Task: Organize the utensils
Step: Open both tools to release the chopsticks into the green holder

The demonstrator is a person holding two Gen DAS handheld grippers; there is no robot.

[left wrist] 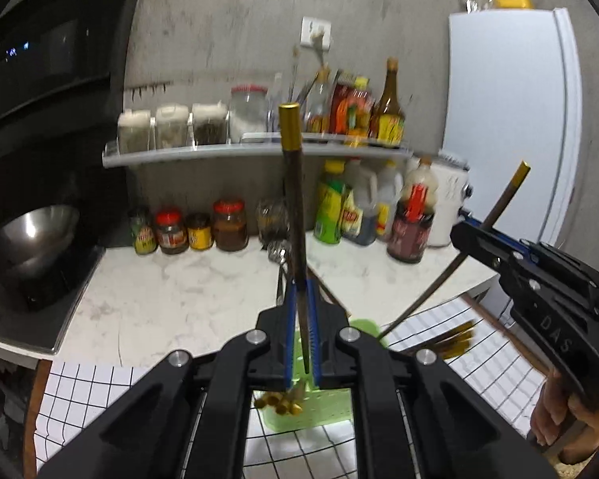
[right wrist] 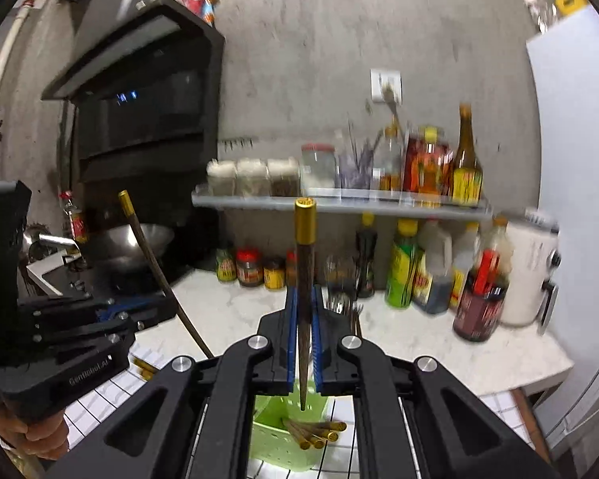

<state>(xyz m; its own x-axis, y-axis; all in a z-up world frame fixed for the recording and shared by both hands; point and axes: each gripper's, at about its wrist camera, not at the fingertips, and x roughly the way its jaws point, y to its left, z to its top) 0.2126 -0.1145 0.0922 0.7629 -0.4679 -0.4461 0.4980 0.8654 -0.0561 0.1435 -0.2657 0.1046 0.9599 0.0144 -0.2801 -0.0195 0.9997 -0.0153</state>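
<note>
In the left wrist view, the left gripper (left wrist: pixel 302 319) is clamping a chopstick (left wrist: pixel 293 199) low on its tapered end, gold cap up, above the green basket (left wrist: pixel 319 407); being light, stiff and slick, it is likely prone to pivoting. In the right wrist view, the right gripper (right wrist: pixel 302 331) is pinching a second chopstick (right wrist: pixel 305 279) likewise over that basket (right wrist: pixel 275 451), where more are lying.

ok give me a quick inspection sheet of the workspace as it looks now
surface: white marble counter, with a grid-pattern cloth on the near side
job's things: one gold-capped chopstick in the left tongs, another chopstick in the right tongs; more chopsticks lie in the green basket
clutter: jars and sauce bottles along the wall, more on the shelf
grippers: both tongs shut on a chopstick, held above the basket
cables: nothing seen
surroundings: steel bowl on the stove, black hood above, white fridge, wall socket
</note>
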